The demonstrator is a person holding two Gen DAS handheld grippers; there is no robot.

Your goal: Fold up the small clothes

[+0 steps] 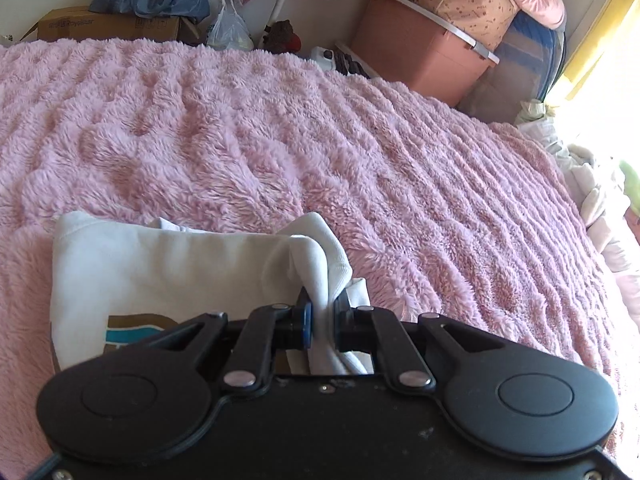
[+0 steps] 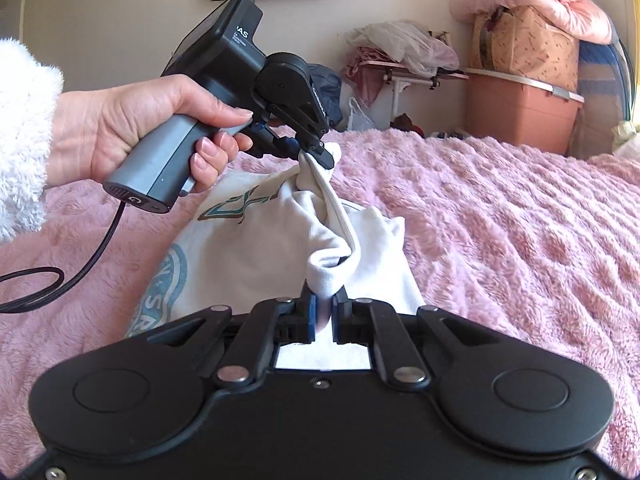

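**Both grippers clamped on the white shirt**

Left wrist: left gripper (image 1: 323, 322) nearly closed, pinching a bunched edge of the white shirt (image 1: 168, 272) lying on the pink blanket (image 1: 360, 152).

Right wrist: right gripper (image 2: 323, 314) squeezed on another bunch; a hand (image 2: 132, 132) holds the left gripper alongside.

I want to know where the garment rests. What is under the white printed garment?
Under the white garment lies the pink fluffy blanket, visible all around it. The part of the blanket directly beneath the cloth is covered, so anything there cannot be seen.
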